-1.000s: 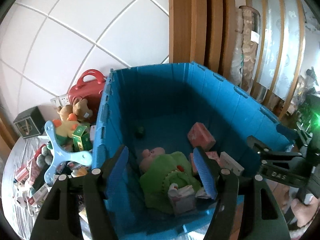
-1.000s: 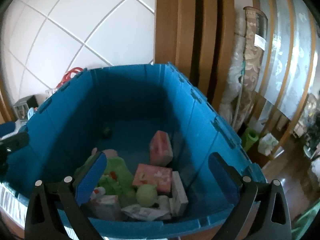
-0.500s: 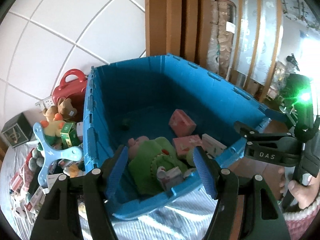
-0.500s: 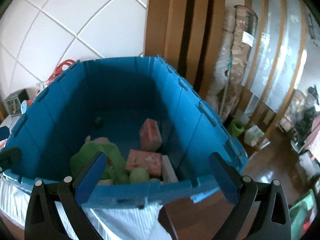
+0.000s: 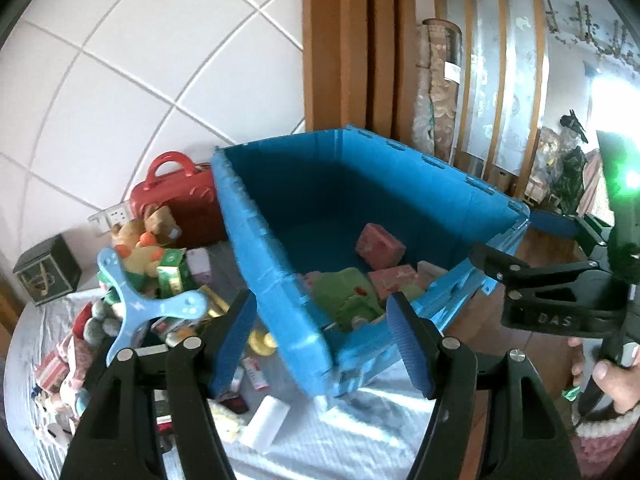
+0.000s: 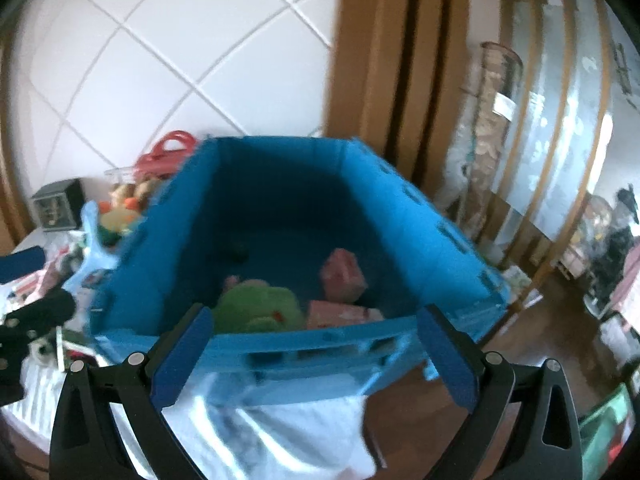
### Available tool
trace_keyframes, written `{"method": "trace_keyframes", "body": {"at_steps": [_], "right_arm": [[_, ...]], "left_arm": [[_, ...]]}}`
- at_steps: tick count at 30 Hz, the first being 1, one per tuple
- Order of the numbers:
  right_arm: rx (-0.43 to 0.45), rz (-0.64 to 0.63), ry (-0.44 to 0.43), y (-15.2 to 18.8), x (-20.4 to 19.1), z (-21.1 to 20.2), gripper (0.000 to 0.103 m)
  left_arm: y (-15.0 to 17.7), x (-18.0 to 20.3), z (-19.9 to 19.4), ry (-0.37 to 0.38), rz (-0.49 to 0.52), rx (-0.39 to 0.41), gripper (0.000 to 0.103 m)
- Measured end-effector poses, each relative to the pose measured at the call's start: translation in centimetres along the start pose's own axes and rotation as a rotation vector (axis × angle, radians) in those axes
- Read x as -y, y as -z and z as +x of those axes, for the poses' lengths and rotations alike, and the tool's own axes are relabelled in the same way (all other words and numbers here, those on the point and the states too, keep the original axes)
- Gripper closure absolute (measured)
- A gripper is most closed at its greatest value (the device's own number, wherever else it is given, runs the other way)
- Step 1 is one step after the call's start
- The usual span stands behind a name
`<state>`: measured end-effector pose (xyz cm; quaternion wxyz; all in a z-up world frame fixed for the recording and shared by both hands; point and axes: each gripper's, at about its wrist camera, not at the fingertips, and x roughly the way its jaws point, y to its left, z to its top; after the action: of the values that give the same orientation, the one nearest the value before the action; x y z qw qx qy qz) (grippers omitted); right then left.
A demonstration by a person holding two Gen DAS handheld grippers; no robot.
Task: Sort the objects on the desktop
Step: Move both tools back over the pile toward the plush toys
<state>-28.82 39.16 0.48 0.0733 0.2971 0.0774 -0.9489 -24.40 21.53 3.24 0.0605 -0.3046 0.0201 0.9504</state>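
1. Hovering spread and empty: left tongs (image 5: 320, 332) and right tongs (image 6: 316, 356).
2. Sitting at the surface's (image 5: 360, 440) right edge: blue crate (image 5: 280, 280) holding a green plush (image 5: 344, 296) and pink boxes (image 5: 380, 246).
3. Piled left of the crate: toys (image 5: 152, 280).

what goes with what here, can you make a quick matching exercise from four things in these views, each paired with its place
Things:
1. green plush toy
2. red toy suitcase
3. light blue three-armed toy
4. white roll

Places:
A. on the striped cloth in front of the bin
B. against the tiled wall, left of the bin
C. inside the blue bin
D. on top of the clutter pile left of the bin

Pairs: 1-C, 2-B, 3-D, 4-A
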Motion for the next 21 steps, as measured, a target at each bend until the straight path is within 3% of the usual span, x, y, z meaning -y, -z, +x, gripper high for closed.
{"method": "trace_keyframes", "body": {"at_steps": [15, 21], "right_arm": [[0.005, -0.167, -0.176, -0.3, -17.0, -1.8, 0.000], [-0.044, -0.212, -0.246, 1.0, -22.3, -0.3, 0.000]], "left_arm": [[6.6, -14.8, -5.5, -0.187, -0.170, 0.002, 0.036], [10.6, -19.7, -5.4, -0.275, -0.220, -0.059, 0.036]]}}
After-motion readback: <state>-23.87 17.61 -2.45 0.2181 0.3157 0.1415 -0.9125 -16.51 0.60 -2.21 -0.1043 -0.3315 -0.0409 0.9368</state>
